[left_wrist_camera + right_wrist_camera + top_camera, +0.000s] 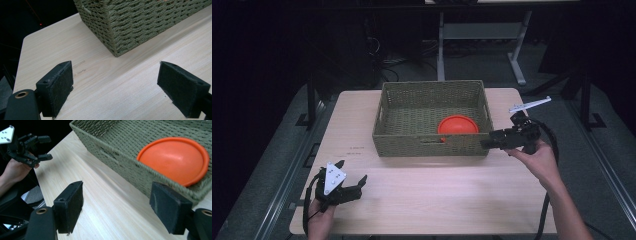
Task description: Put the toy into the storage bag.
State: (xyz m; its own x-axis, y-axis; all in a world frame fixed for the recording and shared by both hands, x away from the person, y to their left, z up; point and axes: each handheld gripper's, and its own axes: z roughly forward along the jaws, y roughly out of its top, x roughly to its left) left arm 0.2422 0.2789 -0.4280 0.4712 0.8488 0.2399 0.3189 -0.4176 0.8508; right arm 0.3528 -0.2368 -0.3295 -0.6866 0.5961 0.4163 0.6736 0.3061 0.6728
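An orange bowl (457,125) lies upside down inside the woven green basket (412,107), near its front right corner; in the right gripper view the orange bowl (175,160) rises over the basket's wall (130,167). My right gripper (487,142) hovers open just right of the basket's front right corner, with nothing between its pads (71,205). Down at the table's front left my left gripper (354,181) is open and holds nothing, its pads (57,86) facing the basket's corner (117,32).
The light wooden table (432,195) has bare room in front of the basket. The table's left edge (21,60) drops to a dark floor. A white desk frame (482,35) stands behind the table. Cables trail from both grippers.
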